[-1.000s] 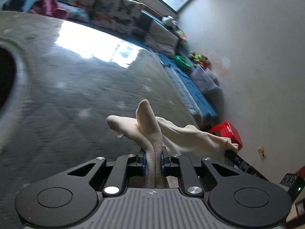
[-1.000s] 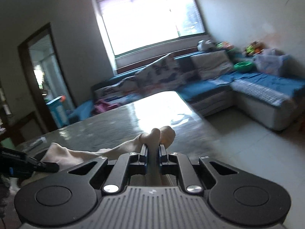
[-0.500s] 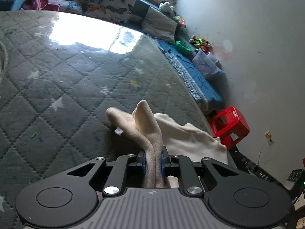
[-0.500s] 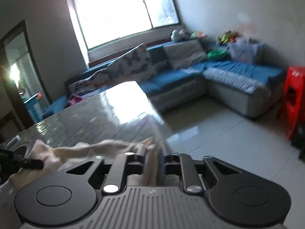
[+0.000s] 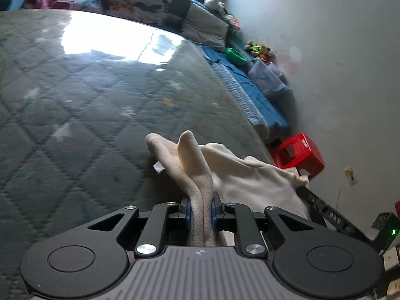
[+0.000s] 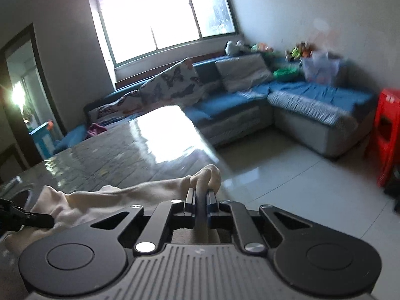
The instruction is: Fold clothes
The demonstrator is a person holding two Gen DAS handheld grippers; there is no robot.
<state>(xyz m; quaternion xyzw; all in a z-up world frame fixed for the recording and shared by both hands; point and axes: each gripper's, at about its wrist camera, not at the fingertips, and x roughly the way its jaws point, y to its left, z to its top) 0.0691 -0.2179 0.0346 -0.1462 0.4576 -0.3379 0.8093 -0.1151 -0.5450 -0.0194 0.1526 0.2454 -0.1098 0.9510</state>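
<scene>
Both hands have sunk toward the grey quilted star-patterned table cover [image 5: 105, 105], so the cream fleece garment [image 5: 240, 175], stretched between them near the table's right edge, now droops onto it (ready, I judge, to be laid flat for a fold). The left gripper [image 5: 201, 207] stays clamped on a bunched corner; the right gripper [image 6: 201, 200] pinches the opposite corner. The clear plastic storage tub [image 5: 265, 75] on the blue sofa holds colourful items too blurred to name.

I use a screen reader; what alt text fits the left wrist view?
The left gripper pinches a fold of cream garment above a grey quilted table cover. A blue sofa and red stool stand beyond.
</scene>
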